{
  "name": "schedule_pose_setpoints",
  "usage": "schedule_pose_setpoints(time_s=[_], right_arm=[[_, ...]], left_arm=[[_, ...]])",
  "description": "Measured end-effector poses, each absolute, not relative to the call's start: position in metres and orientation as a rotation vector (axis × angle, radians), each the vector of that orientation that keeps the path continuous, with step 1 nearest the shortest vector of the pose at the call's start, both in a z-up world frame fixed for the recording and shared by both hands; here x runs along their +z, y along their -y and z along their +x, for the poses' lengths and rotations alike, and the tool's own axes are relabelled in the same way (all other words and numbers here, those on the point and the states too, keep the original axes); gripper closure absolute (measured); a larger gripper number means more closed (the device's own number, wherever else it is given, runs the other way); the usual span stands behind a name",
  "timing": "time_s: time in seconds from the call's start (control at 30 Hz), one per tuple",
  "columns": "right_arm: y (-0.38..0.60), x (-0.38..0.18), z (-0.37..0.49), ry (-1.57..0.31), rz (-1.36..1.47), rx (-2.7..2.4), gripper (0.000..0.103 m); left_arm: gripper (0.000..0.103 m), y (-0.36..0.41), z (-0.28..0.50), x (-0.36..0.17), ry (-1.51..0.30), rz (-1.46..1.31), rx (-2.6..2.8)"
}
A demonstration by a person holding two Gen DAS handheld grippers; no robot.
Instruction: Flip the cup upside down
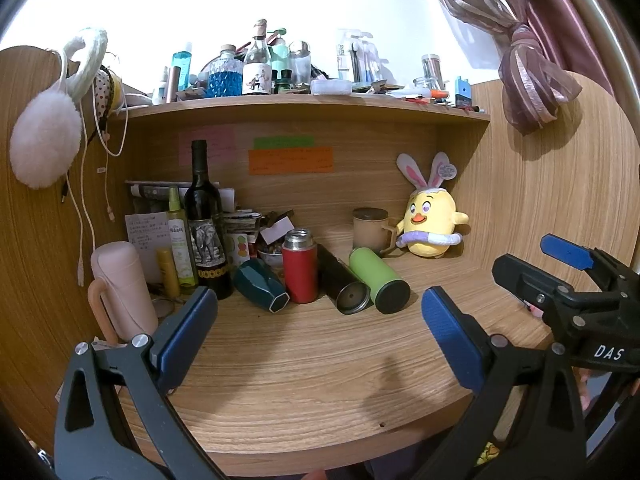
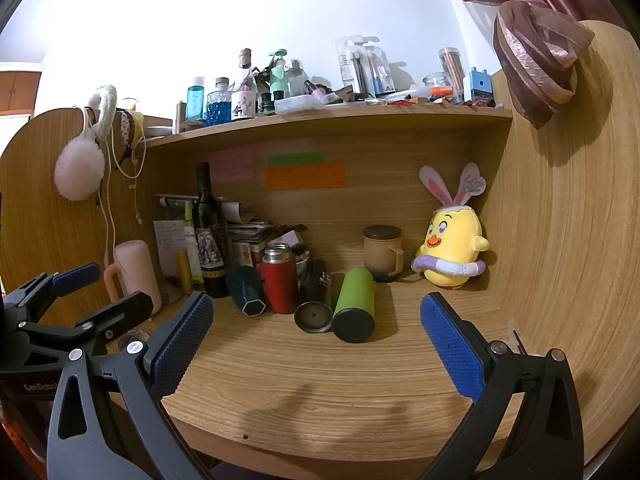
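Several cups stand or lie at the back of the wooden desk (image 1: 304, 364). A green tumbler (image 1: 378, 280) lies on its side, also in the right wrist view (image 2: 354, 304). A black tumbler (image 1: 342, 284) lies beside it. A teal cup (image 1: 260, 284) lies tipped. A red flask (image 1: 299, 266) stands upright. A beige lidded mug (image 1: 371, 230) stands further back. My left gripper (image 1: 320, 328) is open and empty, well in front of them. My right gripper (image 2: 316, 332) is open and empty too, and shows at the right of the left wrist view (image 1: 532, 264).
A wine bottle (image 1: 205, 220), spray bottles and papers crowd the back left. A pink cup (image 1: 122, 288) stands at the left. A yellow plush chick (image 1: 430, 220) sits at the back right. A shelf (image 1: 300, 106) full of bottles runs above. Wooden side panels enclose the desk.
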State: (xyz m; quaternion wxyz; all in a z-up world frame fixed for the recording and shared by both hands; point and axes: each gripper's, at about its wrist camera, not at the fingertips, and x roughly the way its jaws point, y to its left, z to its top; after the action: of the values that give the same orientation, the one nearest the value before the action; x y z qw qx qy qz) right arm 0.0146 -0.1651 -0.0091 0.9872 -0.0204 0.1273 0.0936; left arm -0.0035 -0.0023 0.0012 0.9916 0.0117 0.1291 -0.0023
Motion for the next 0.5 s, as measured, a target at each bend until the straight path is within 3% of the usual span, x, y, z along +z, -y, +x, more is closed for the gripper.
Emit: schedule_pose_setpoints(time_s=[0.5], right_arm=[[0.1654,-0.0101,0.0137,-0.258,-0.039,0.187,0.0]], left_arm=[[0.0,0.004,-0.0029,0.003,-0.253,0.028,-0.006]])
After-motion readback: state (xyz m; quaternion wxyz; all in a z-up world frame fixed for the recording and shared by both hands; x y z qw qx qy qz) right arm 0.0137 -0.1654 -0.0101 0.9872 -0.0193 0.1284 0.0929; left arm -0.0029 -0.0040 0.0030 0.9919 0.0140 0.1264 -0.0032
